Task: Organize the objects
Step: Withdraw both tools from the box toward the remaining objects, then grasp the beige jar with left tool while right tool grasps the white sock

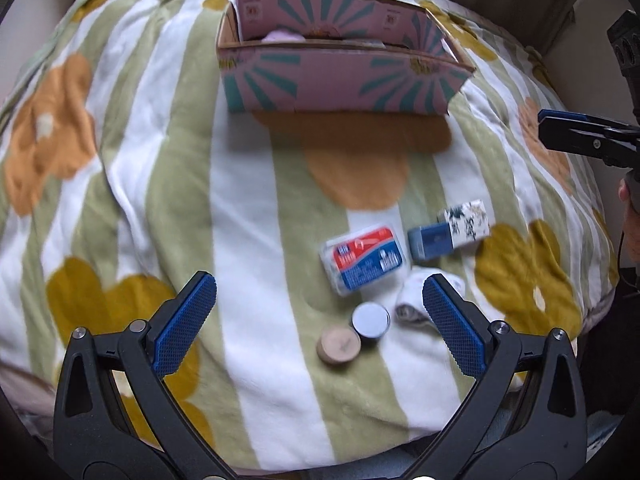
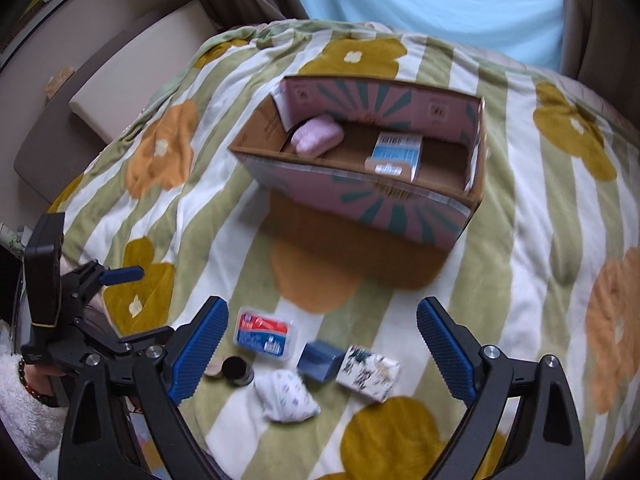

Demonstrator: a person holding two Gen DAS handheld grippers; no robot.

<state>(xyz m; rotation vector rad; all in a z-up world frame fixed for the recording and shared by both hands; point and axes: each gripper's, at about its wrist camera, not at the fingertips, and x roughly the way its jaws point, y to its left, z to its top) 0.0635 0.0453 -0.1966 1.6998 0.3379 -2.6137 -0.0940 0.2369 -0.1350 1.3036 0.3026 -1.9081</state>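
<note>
Hovering with fingers spread wide and empty, both the left gripper (image 1: 319, 314) and right gripper (image 2: 322, 338) were between picks, the small packets (image 2: 265, 334) lying on the blanket (image 2: 520, 280) near the box (image 2: 360, 200), likely needing a descent first.

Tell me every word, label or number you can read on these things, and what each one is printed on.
None can be read as words.
Red and blue packet: white print, too blurred to read.
Light blue carton inside the pink box: a barcode and small print, too small to read.
Pink box inner wall: small square marks, unreadable.
Floral box: pattern only, no text visible.
Wooden disc: faint mark, unreadable.
</note>
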